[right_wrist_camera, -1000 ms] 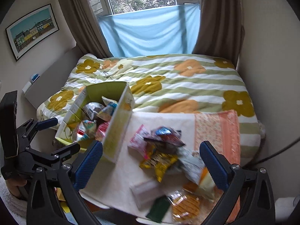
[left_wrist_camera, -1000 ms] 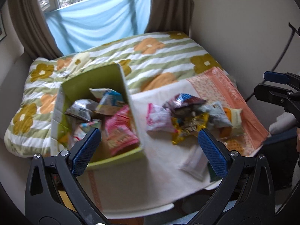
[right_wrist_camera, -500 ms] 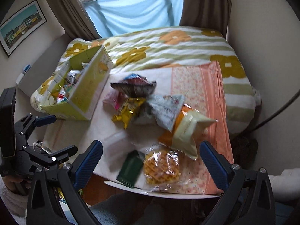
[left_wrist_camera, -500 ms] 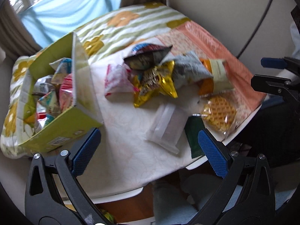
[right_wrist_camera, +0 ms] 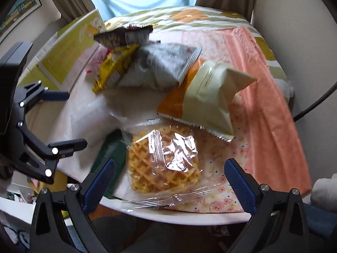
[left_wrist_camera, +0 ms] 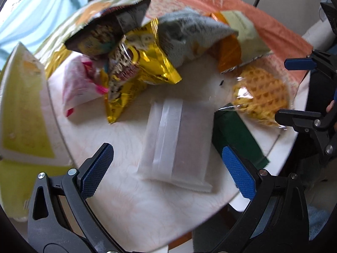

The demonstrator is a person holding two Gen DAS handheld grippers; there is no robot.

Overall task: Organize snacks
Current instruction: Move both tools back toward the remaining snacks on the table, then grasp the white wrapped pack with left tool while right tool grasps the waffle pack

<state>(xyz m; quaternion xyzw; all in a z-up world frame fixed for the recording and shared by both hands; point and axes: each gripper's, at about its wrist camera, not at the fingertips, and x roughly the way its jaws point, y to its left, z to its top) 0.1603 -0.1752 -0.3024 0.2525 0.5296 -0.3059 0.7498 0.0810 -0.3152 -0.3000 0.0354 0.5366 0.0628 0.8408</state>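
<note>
Left gripper [left_wrist_camera: 166, 164] wide open, empty, over white packet [left_wrist_camera: 177, 145]. Right gripper [right_wrist_camera: 169, 179] wide open, empty, straddling waffle pack [right_wrist_camera: 164, 162]. Risk: loose wrap probably slips; pack overhangs table [right_wrist_camera: 189, 215] edge, may fall.

- green box [left_wrist_camera: 23, 97]: cut off by left frame edge, contents hidden
- dark packet [left_wrist_camera: 238, 135] beside the waffle bag [right_wrist_camera: 164, 160]: partly under it, label unreadable
- snack pile print behind waffle bag: motion-blurred
- pink packet [left_wrist_camera: 80, 84]: half under gold bag [left_wrist_camera: 134, 71]
</note>
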